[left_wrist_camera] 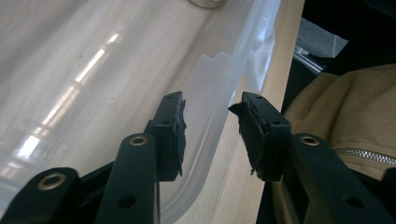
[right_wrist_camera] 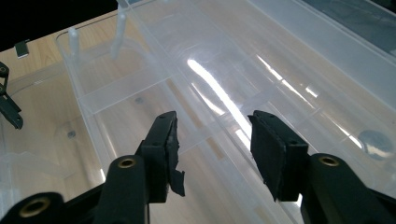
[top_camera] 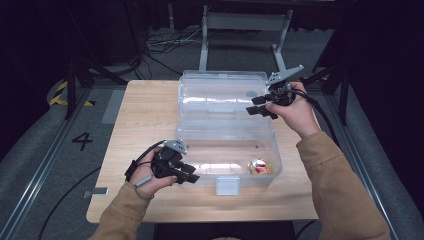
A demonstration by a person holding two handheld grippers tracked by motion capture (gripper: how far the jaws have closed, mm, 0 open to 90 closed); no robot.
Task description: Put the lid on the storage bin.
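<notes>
A clear plastic box (top_camera: 178, 134) lies open on the wooden table (top_camera: 145, 115), its ribbed lid (top_camera: 220, 90) folded back. A small gold and red object (top_camera: 260, 166) sits in the box's front right corner. My left gripper (top_camera: 193, 175) is at the front left corner. In the left gripper view its jaws (left_wrist_camera: 211, 105) straddle the box's thin front wall (left_wrist_camera: 205, 140) with gaps on both sides, so it is open. My right gripper (top_camera: 253, 105) reaches in from the right over the lid. It is open above the lid's ribs (right_wrist_camera: 212, 121) and holds nothing.
A clear latch tab (top_camera: 227, 185) sticks out from the box's front edge. The person's tan sleeves (top_camera: 340, 185) enter from the bottom. Cables and a metal stand (top_camera: 245, 30) lie on the floor beyond the table. Bare wood stretches left of the box.
</notes>
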